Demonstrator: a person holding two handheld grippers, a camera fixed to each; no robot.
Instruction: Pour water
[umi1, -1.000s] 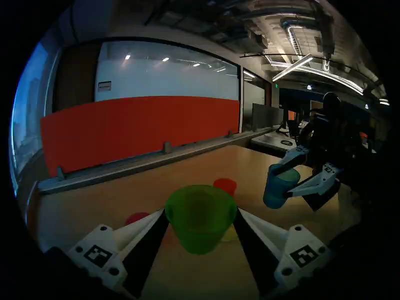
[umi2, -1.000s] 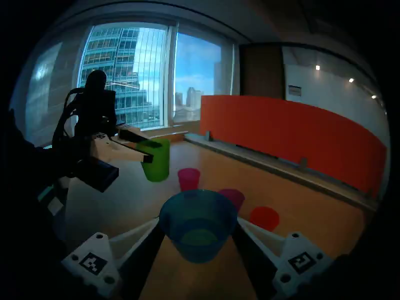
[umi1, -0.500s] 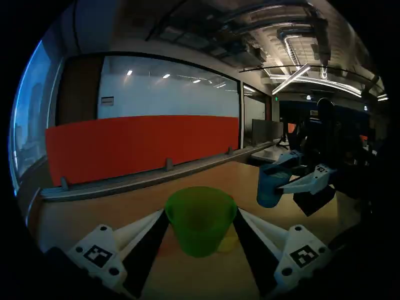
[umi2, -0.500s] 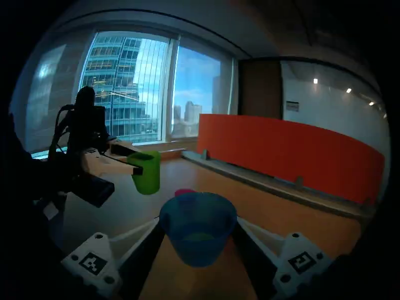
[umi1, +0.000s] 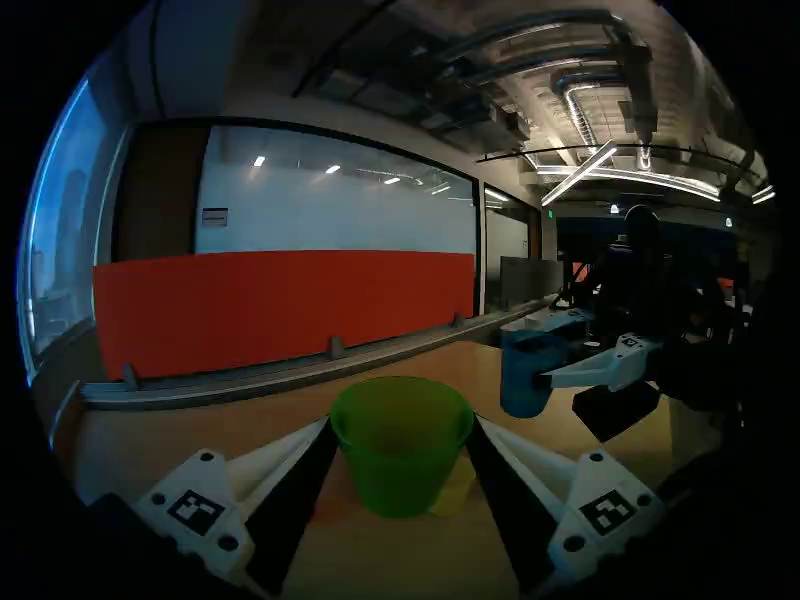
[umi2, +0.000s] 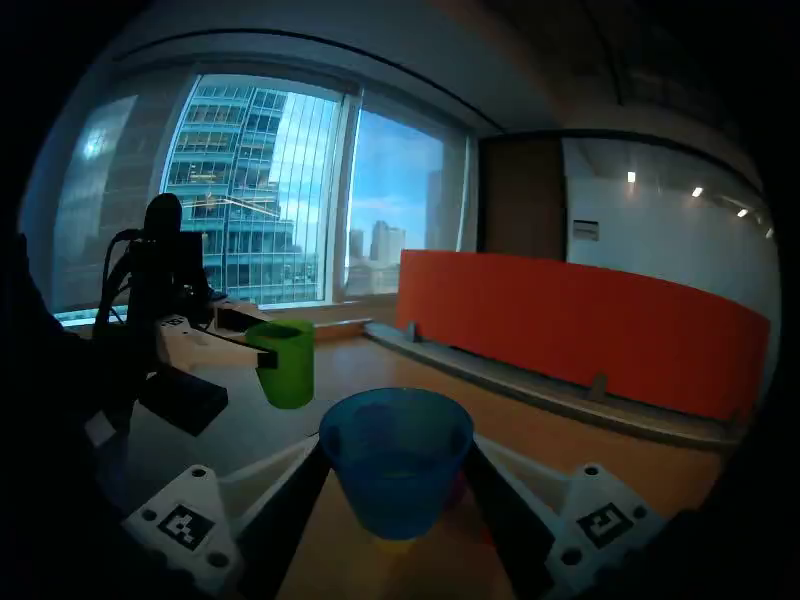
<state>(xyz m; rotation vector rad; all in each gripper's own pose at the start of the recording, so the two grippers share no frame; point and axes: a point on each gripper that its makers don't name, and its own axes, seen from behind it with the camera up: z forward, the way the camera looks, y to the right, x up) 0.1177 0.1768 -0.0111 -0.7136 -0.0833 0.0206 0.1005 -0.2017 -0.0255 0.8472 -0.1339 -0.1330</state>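
Note:
In the left gripper view, my left gripper (umi1: 402, 455) is shut on a green cup (umi1: 402, 440), held upright above the wooden table (umi1: 200, 430). Farther right, the blue cup (umi1: 522, 372) hangs in the right gripper (umi1: 545, 362). In the right gripper view, my right gripper (umi2: 397, 470) is shut on that blue cup (umi2: 397, 460), also upright, with a little liquid dimly seen inside. The green cup (umi2: 284, 362) shows at the left there, held by the left gripper (umi2: 265, 350). A yellow cup (umi1: 455, 485) peeks out behind the green one.
An orange partition (umi1: 280, 300) runs along the table's far edge, with a rail below it. Large windows (umi2: 250, 200) stand beyond the table's other side. A bit of pink cup (umi2: 457, 488) shows behind the blue cup. A person's dark shape (umi1: 640, 270) holds the right gripper.
Both grippers have risen with their cups. The cups standing on the table have slid down out of sight behind the held cups, and the held cups now appear closer to level with each other.

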